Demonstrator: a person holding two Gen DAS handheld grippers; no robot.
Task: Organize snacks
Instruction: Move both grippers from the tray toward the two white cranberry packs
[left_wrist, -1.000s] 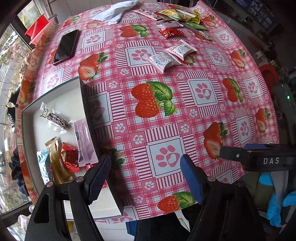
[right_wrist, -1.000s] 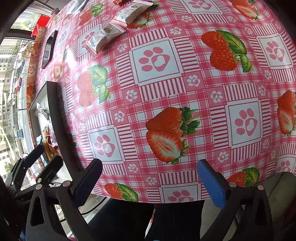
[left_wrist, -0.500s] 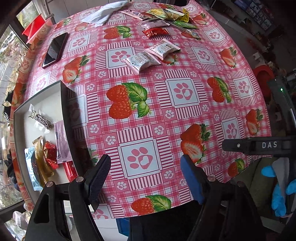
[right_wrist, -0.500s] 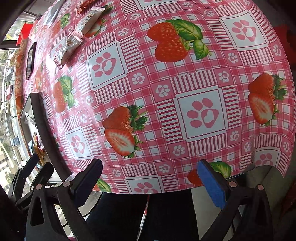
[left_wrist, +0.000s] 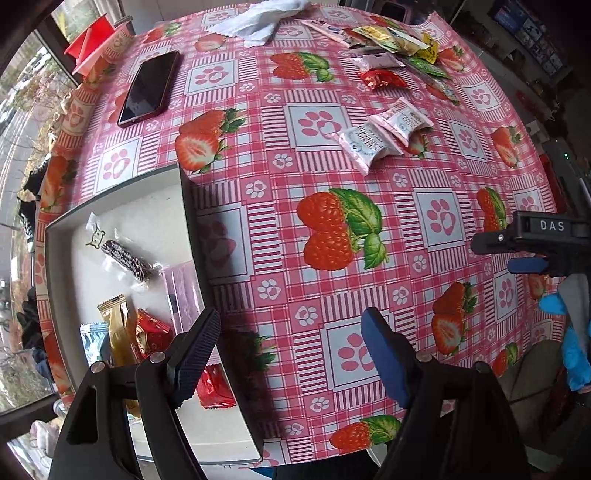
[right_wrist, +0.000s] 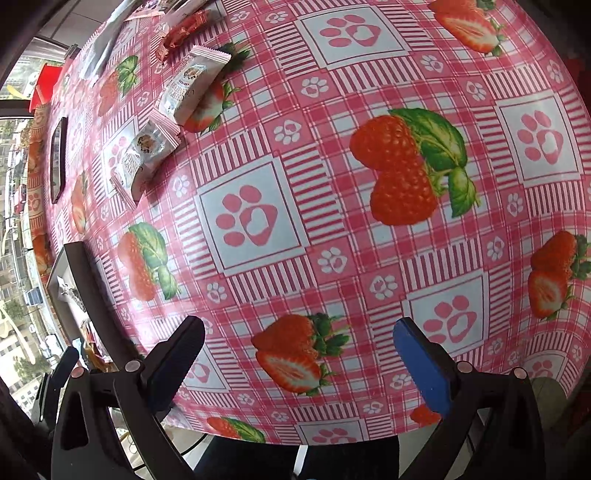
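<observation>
A grey tray (left_wrist: 147, 181) at the table's left holds several snack packets, among them a dark bar (left_wrist: 127, 260), a gold packet (left_wrist: 116, 332) and a red packet (left_wrist: 153, 338). Two pale pink packets (left_wrist: 384, 134) lie mid-table, also in the right wrist view (right_wrist: 173, 110). A pile of mixed snacks (left_wrist: 391, 40) lies at the far side. My left gripper (left_wrist: 291, 354) is open and empty above the near table, by the tray's right wall. My right gripper (right_wrist: 299, 365) is open and empty over the near edge; it shows at the right of the left wrist view (left_wrist: 532, 254).
A black phone (left_wrist: 147, 88) and a white cloth (left_wrist: 266, 22) lie on the far left of the strawberry tablecloth (left_wrist: 332, 229). A red paper holder (left_wrist: 92, 48) stands at the far left corner. A window runs along the left.
Both grippers have moved forward over the table from its near edge. The pale pink packets look nearer in the right wrist view. Both stay open and empty.
</observation>
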